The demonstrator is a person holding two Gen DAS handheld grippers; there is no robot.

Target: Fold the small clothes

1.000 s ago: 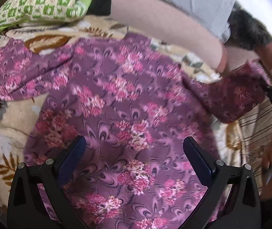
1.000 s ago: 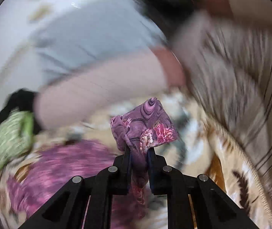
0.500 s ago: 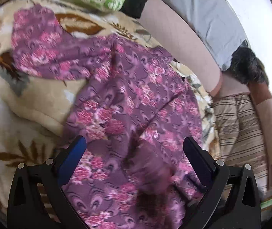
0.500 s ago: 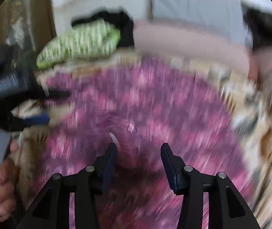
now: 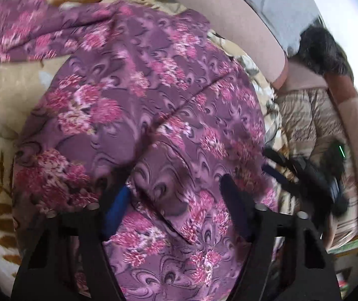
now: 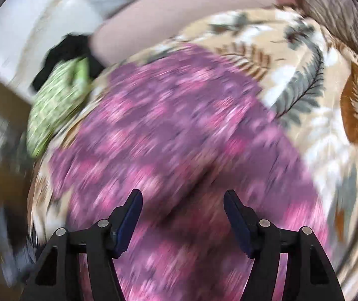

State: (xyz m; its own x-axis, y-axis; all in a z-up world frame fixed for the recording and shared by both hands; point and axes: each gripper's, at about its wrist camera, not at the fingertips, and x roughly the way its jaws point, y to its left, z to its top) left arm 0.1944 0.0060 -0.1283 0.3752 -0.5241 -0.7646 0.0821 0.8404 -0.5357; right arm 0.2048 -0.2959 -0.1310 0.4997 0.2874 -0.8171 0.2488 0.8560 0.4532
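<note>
The cream leaf-print blanket covers the bed under everything, and my purple floral top lies spread across it with 1 sleeve folded in over the body. A green checked pillow sits beyond the top, at its far left edge. My left gripper hangs over the near part of the top, fingers apart, gripping nothing. My right gripper is spread too, above blurred fabric.
</note>
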